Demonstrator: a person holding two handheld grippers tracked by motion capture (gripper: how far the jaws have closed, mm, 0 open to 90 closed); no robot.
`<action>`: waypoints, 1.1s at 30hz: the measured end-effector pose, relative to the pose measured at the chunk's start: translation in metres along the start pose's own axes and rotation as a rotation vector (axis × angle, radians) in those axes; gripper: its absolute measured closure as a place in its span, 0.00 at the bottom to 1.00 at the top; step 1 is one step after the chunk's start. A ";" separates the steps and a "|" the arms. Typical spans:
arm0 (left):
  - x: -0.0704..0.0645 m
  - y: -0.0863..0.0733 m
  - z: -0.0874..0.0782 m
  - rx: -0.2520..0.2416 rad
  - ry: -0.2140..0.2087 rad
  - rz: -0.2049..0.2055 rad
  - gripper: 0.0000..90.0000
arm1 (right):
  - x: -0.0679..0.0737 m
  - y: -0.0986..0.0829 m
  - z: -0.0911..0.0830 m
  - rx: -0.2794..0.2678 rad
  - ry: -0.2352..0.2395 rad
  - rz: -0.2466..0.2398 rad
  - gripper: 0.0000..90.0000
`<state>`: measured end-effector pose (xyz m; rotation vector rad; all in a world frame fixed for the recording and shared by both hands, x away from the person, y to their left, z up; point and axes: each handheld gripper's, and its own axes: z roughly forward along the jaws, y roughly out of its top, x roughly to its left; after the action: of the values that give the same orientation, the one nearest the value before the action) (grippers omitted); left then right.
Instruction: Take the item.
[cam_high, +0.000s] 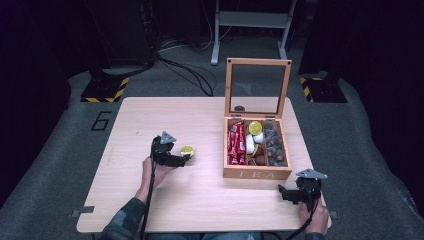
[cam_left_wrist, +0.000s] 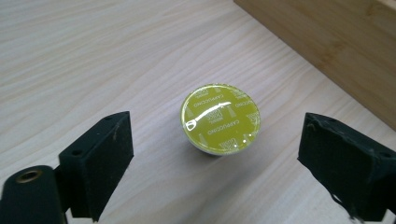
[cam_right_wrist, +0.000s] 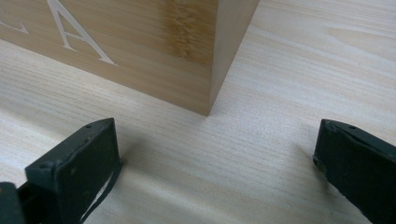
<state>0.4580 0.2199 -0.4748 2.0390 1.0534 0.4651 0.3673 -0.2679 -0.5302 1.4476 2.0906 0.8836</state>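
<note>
From the high view, the yellow capsule (cam_high: 187, 150) sits on the table (cam_high: 200, 200) just ahead of the left gripper (cam_high: 186, 159), left of the open tea box (cam_high: 257, 173). In the left gripper view, wide jaws flank the capsule untouched. In the right gripper view, the right gripper (cam_right_wrist: 215, 172), wide and empty, faces the box corner.

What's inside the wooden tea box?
The tea box holds red packets on the left, yellow-lidded and white capsules in the middle, and dark capsules on the right. Whatever lies beneath those top layers is hidden.
</note>
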 end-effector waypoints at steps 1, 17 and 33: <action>0.000 0.000 0.000 0.000 0.000 0.000 0.09 | 0.000 0.000 0.000 0.000 0.000 0.000 0.00; 0.019 -0.043 -0.081 -0.046 0.073 0.014 0.00 | 0.000 0.000 0.000 0.000 -0.001 0.000 0.00; 0.049 -0.125 -0.105 0.022 0.168 -0.100 0.00 | 0.000 0.000 0.000 0.000 -0.001 0.001 0.00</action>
<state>0.3569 0.3531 -0.5075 1.9823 1.2598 0.5826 0.3672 -0.2678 -0.5302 1.4486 2.0892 0.8834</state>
